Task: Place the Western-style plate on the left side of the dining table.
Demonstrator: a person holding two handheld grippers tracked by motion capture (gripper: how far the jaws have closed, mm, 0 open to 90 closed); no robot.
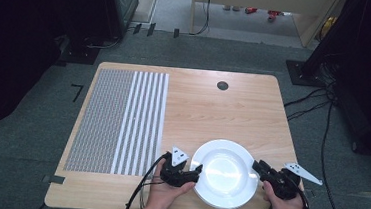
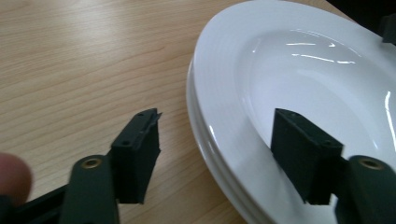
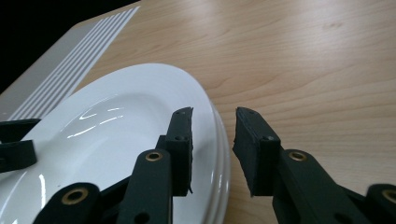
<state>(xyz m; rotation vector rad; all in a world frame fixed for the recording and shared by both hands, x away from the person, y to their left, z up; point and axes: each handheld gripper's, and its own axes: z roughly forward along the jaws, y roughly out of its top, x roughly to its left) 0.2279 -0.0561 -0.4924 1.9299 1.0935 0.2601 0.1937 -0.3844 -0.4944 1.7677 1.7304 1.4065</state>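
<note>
A stack of white plates (image 1: 226, 170) lies near the front edge of the wooden table (image 1: 213, 106), between both hands. My left gripper (image 1: 197, 171) is at the stack's left rim. In the left gripper view it (image 2: 217, 119) is open wide, with one jaw over the bare wood and the other over the top plate (image 2: 303, 79). My right gripper (image 1: 257, 166) is at the right rim. In the right gripper view it (image 3: 215, 114) is open, its jaws standing either side of the plates' rim (image 3: 223, 140) with a gap showing.
A grey and white striped mat (image 1: 117, 121) covers the left part of the table. A dark round cable hole (image 1: 222, 85) sits near the far edge. Black cables (image 1: 314, 102) run over the floor on the right.
</note>
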